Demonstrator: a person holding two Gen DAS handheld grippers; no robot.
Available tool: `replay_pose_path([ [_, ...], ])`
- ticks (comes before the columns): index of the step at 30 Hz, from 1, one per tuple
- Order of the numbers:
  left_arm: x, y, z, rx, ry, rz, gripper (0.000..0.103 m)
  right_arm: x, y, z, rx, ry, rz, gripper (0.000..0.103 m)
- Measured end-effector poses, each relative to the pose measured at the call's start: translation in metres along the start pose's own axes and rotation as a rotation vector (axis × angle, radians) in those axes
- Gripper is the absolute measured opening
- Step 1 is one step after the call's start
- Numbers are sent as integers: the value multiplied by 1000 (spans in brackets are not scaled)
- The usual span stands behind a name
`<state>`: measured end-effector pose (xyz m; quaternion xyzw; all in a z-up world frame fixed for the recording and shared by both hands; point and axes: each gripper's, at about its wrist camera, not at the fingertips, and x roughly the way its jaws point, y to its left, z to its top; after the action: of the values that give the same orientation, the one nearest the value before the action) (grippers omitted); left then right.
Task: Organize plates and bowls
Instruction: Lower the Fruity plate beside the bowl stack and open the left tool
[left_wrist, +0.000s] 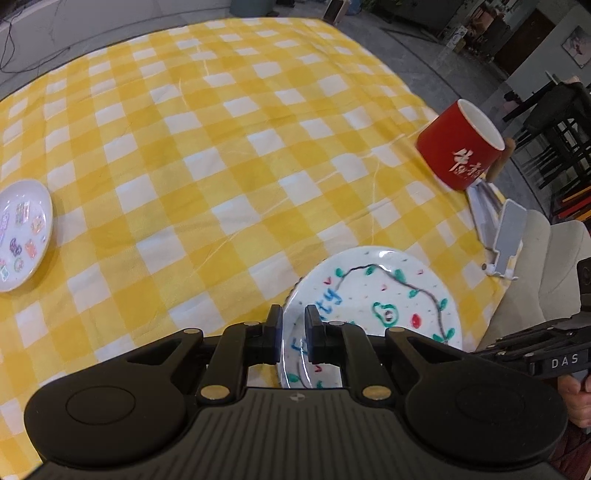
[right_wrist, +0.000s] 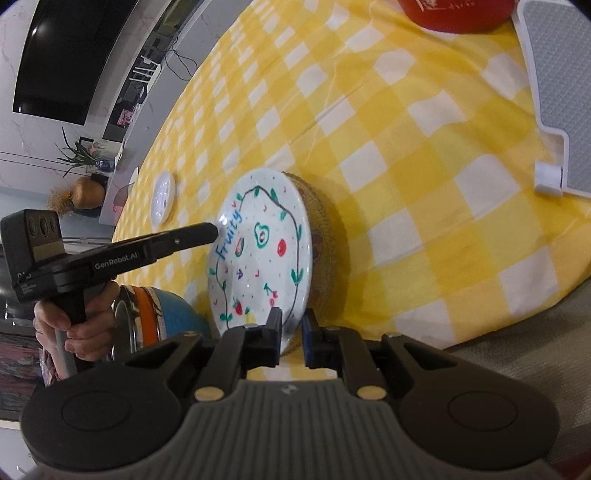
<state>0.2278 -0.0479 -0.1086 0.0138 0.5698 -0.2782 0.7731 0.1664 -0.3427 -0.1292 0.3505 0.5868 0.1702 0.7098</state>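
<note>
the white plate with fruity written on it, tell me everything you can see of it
The round, glossy white plate with blue "Fruity" lettering looks ceramic, hand-drawn with a dark wavy ring, green leaves, an avocado, cherries and strawberries. It sits over a woven straw-coloured mat on the yellow-and-white checked tablecloth. The left gripper and the right gripper each pinch its rim at different spots. Whether it is lifted off the mat is unclear.

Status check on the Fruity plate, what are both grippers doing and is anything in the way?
Left gripper shut on Fruity plate rim. Right gripper shut on its opposite rim. Plate over woven mat. Red bowl, grey rack clear.
</note>
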Motion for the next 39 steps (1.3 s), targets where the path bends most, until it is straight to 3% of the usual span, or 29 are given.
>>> replay_pose_path([
  [2,-1,-2,-1,2,-3,-18,13,0,-1,0,9,0,11,11],
  [10,-4,-5,-3,8,-33,62,13,-3,2,-4,-16,-14,-29,11],
  [17,-8,-2,-6,-9,-34,48,13,1,0,-6,-20,13,-14,11],
  [39,-34,4,-13,-63,-102,39,13,-3,-3,-7,16,-33,-29,11],
])
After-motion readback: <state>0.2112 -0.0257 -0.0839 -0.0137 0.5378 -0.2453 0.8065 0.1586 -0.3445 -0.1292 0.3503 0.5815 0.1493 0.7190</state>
